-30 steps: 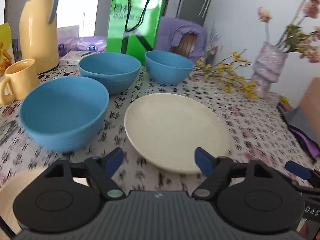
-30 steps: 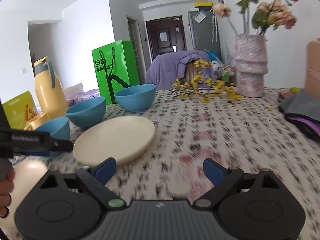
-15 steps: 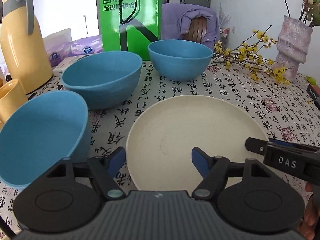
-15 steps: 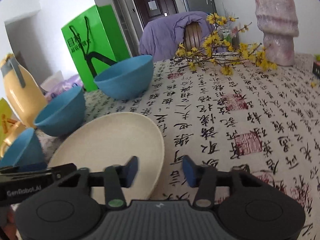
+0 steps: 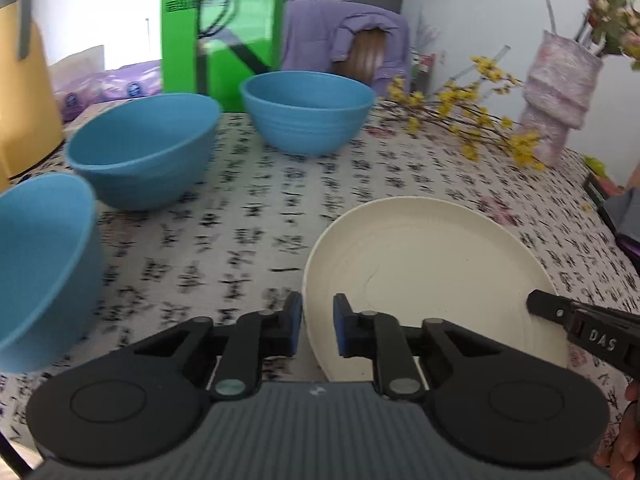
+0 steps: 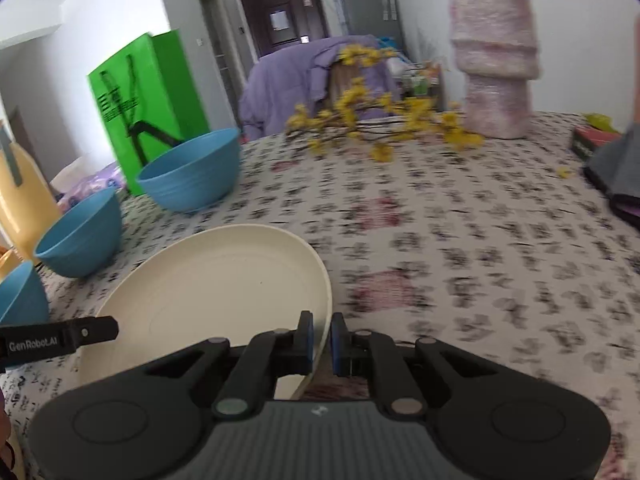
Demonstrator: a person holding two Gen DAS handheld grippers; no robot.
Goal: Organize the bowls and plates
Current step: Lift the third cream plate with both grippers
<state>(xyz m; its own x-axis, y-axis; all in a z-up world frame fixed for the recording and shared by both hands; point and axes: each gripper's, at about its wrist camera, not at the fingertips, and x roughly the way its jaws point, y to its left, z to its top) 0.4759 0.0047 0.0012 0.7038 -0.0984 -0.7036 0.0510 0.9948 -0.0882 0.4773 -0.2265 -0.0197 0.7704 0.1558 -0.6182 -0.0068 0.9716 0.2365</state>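
Both grippers have gone from wide open a second ago to pinching the cream plate (image 5: 424, 264). Left gripper (image 5: 316, 330): jaws closing, plate's near-left rim between the blue pads; a sliver of gap on the left side, so contact looks only just made. Right gripper (image 6: 320, 338): clamped tight on the near-right rim. Since half a second ago the plate sits further right in the left view, and scene blur points to motion.

Judgement: two-handed grasp about complete, lift or carry comes next.

Plate lies on the patterned tablecloth (image 5: 248, 208), near edge of the table. Three blue bowls (image 5: 144, 152) stand apart in a row, left and far of it, not yet stacked.

Both grippers pitch down toward the table, side by side; a bit of hand (image 5: 624, 440) shows at the left view's lower right
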